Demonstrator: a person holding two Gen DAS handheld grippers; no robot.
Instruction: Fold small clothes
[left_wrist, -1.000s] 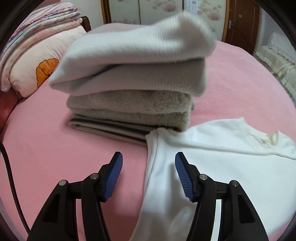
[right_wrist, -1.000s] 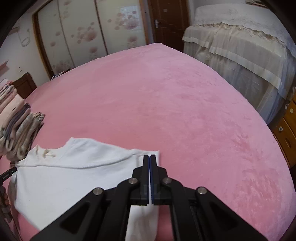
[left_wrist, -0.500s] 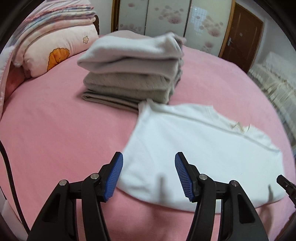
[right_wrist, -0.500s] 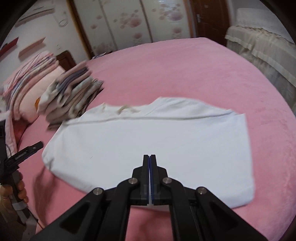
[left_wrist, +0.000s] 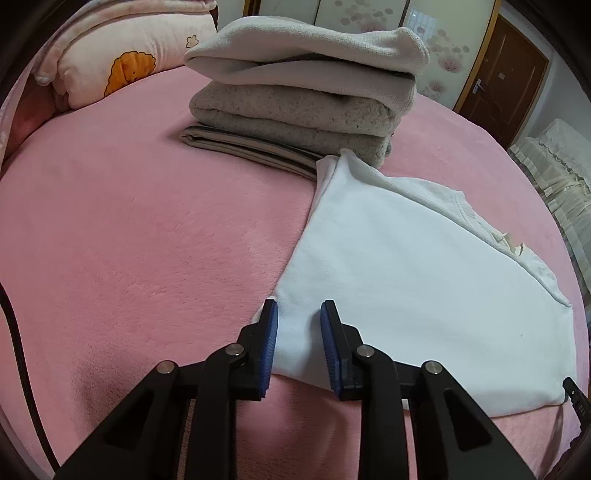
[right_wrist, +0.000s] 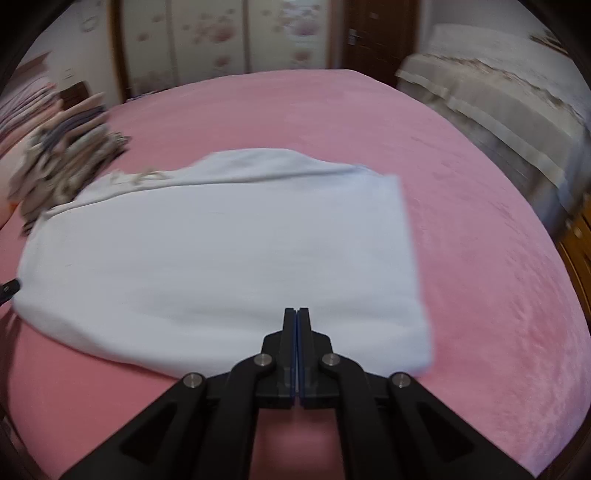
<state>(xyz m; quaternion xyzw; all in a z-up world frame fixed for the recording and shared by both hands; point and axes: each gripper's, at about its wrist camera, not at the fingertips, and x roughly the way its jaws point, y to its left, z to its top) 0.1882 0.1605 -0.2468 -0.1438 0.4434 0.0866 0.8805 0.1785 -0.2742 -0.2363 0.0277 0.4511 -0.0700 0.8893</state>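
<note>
A white shirt (left_wrist: 406, 266) lies spread flat on the pink bed; it also shows in the right wrist view (right_wrist: 221, 251), blurred. My left gripper (left_wrist: 295, 314) is partly open, its blue pads on either side of the shirt's near left corner, with cloth between them. My right gripper (right_wrist: 296, 314) is shut with the jaws together over the shirt's near edge; I cannot tell whether it pinches any cloth.
A stack of folded grey clothes (left_wrist: 306, 92) stands at the shirt's far end, also in the right wrist view (right_wrist: 62, 177). A pink pillow (left_wrist: 122, 62) lies at far left. A second bed with a cream cover (right_wrist: 498, 96) stands to the right. Pink blanket (left_wrist: 129, 221) surrounds the shirt.
My left gripper has moved to the shirt's near left corner and narrowed its jaws around it. My right gripper has swung across the shirt and stays shut.
</note>
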